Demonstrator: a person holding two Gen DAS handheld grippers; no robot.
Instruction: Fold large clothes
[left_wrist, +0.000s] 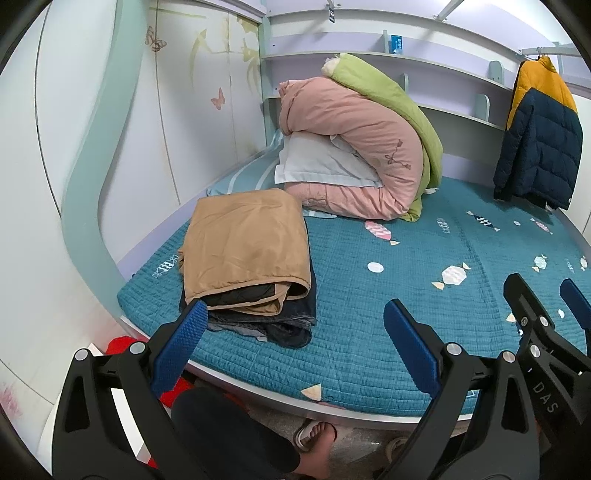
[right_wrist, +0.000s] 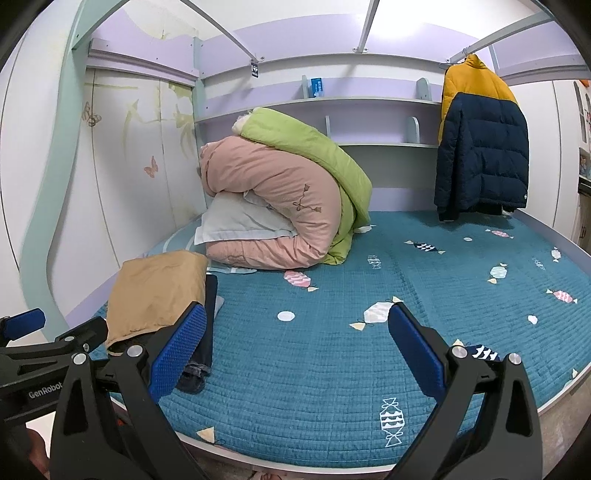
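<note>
Tan folded garment (left_wrist: 245, 240) sits on top of a folded dark denim piece (left_wrist: 284, 321), stacked at the near left corner of the bed, on the teal quilted cover (left_wrist: 369, 314) with its candy print. We hold the left gripper (left_wrist: 295, 325) low at the bed's front edge, jaws spread wide, nothing between the blue pads (left_wrist: 410, 343); its left pad overlaps the stack's front edge in the left wrist view, contact we cannot tell. Right gripper (right_wrist: 297, 332) hangs just beside it, also spread wide and empty, over bare cover to the right of the stack. Each tool shows in the other's camera: the right one at the right edge of the left view, the left one at the left edge of the right view. Farther back on the bed, a pink duvet (left_wrist: 354, 147) is bent over a pale pillow (left_wrist: 317, 162), with a green duvet (left_wrist: 384, 96) draped over its top. Navy and yellow puffer jacket (right_wrist: 480, 144) hangs from a rail at the far right, hem just above the bed. Lilac shelves (right_wrist: 369, 103) run along the back wall; white panels with butterfly decals (left_wrist: 218, 98) on the left. Our bare foot (left_wrist: 317, 446) in a slipper shows on the floor below the bed edge.
</note>
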